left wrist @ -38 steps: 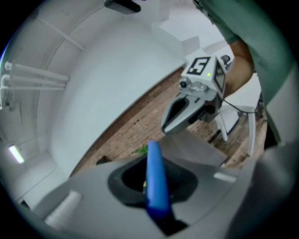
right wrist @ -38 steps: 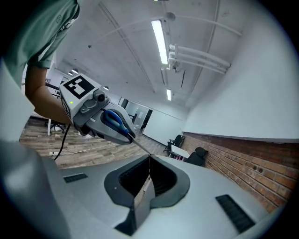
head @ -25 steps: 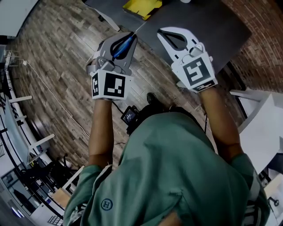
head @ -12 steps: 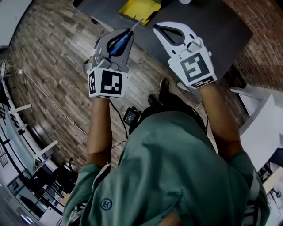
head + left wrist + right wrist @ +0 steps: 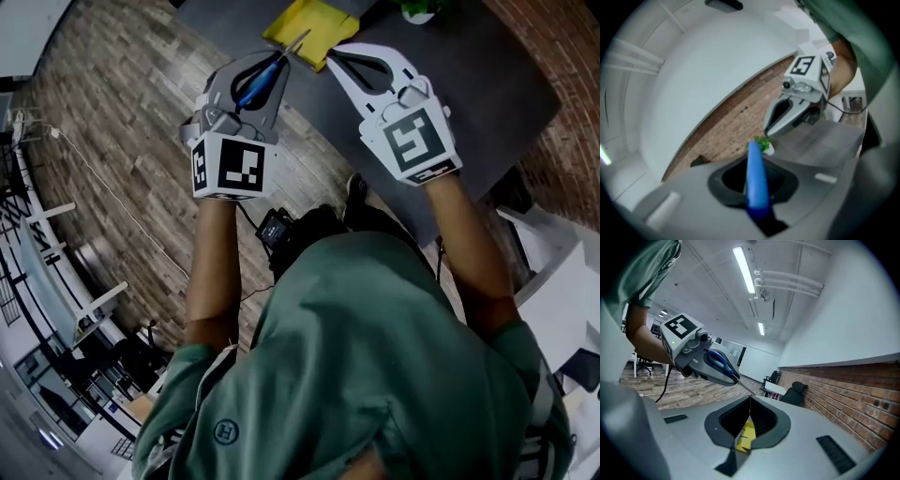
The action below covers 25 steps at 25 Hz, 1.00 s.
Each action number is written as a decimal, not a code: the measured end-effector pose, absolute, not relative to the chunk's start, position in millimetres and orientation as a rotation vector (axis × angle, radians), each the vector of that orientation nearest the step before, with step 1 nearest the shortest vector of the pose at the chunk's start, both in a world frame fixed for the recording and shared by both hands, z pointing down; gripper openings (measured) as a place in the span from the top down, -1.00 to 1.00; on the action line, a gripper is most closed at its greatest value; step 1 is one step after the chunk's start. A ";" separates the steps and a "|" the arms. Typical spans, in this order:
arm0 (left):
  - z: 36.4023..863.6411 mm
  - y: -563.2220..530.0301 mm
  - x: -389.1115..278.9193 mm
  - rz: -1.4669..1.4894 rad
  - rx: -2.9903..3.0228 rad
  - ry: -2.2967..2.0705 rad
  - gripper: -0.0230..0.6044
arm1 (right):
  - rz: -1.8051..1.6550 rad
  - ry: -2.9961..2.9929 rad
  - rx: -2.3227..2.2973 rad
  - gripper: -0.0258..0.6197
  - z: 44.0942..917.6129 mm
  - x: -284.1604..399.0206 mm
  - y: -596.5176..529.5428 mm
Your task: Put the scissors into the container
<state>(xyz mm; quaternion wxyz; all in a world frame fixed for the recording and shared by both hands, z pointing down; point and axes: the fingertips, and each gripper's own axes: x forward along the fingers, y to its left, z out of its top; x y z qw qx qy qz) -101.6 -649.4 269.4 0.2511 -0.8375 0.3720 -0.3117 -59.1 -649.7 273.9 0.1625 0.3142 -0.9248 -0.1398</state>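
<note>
The blue-handled scissors [image 5: 260, 84] sit in my left gripper [image 5: 269, 73], which is shut on their handle. Their blades point up and forward, with the tip just at the near edge of the yellow container [image 5: 309, 21] on the dark table [image 5: 469, 66]. In the left gripper view the blue handle [image 5: 756, 183] stands between the jaws. My right gripper [image 5: 334, 52] hovers beside it over the table edge, shut and holding nothing. In the right gripper view the yellow container [image 5: 746, 434] shows behind the right gripper's [image 5: 750, 399] closed jaws, and the scissors [image 5: 718, 363] are at the left.
A small green plant in a white pot [image 5: 419, 9] stands on the table past the container. Wooden floor [image 5: 112, 112] lies left of the table, a brick wall [image 5: 562, 56] to its right. A cable and a black device [image 5: 277, 228] hang at the person's waist.
Both grippers have moved forward toward the table. The scissors' tip, earlier short of the yellow container, now reaches its near edge. Neither gripper's jaws changed.
</note>
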 end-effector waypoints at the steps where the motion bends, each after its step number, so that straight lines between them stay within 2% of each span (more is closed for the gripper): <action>1: 270.7 -654.5 -101.5 -0.853 -2.281 1.014 0.82 | -0.396 -2.639 0.891 0.90 275.0 -59.3 -655.4; 25: 325.2 -765.5 -94.2 -0.871 -2.389 0.882 0.82 | -0.275 -2.537 1.010 0.90 309.6 -43.7 -762.8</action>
